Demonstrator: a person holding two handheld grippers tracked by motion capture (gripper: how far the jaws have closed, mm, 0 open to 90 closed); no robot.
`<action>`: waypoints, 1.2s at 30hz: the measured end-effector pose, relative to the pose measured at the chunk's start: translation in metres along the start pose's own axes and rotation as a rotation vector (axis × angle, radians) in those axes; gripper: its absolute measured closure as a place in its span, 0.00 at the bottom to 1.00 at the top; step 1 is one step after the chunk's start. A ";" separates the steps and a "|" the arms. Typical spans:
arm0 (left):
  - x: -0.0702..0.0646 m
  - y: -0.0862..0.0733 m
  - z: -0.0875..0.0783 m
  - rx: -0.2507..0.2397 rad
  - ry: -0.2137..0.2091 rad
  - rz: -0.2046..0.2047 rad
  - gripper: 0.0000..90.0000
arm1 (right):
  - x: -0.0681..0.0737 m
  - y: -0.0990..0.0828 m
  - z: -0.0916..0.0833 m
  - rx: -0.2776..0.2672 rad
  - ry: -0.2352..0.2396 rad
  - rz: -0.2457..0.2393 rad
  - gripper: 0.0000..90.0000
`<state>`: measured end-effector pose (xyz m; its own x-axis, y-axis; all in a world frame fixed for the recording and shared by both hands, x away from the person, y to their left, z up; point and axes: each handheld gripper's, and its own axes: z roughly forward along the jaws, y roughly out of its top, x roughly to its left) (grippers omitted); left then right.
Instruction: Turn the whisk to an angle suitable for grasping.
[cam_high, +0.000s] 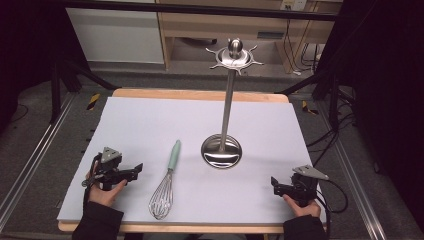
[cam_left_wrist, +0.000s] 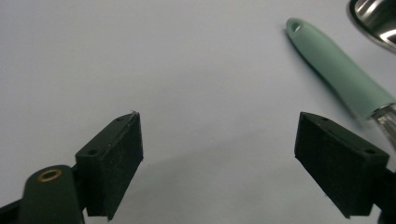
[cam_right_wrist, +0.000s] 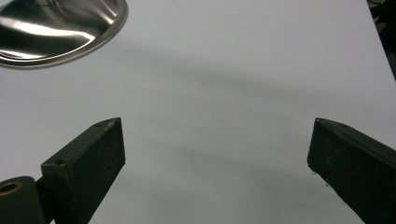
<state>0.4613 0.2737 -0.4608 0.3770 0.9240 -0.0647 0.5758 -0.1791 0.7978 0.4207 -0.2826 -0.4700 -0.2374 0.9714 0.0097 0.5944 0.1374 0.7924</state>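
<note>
- The whisk (cam_high: 167, 182) lies flat on the worktop (cam_high: 150, 120), between the two hands and left of the steel utensil stand (cam_high: 226, 107).
- Its long axis runs near to far: wire head toward the person, mint handle (cam_left_wrist: 336, 70) pointing away, toward the stand's base.
- The left hand-held gripper (cam_high: 136, 170) is the nearer one, just beside the whisk with its jaws spread wide and empty; the handle sits ahead and to the right of them.
- The right hand-held gripper (cam_high: 274, 184), also wide open and empty, rests well apart at the worktop's right.

Whisk (cam_high: 167, 185) flat on white mat (cam_high: 150, 125) between left tool (cam_high: 134, 171) and steel stand (cam_high: 223, 145), touching neither.
</note>
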 end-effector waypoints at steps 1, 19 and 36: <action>-0.001 0.001 -0.002 -0.008 -0.008 -0.007 0.17 | 0.001 0.000 -0.001 -0.012 -0.001 -0.008 0.06; -0.022 0.017 -0.020 -0.049 -0.067 0.001 0.24 | 0.008 0.000 -0.001 0.006 -0.025 -0.024 0.07; -0.045 0.042 -0.021 -0.046 -0.124 0.035 0.26 | 0.009 0.000 0.001 0.016 -0.036 -0.028 0.07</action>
<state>0.4530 0.2314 -0.4119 0.4845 0.8681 -0.1079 0.5279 -0.1918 0.8274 0.4193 -0.2739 -0.4700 -0.2268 0.9733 -0.0349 0.5998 0.1678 0.7823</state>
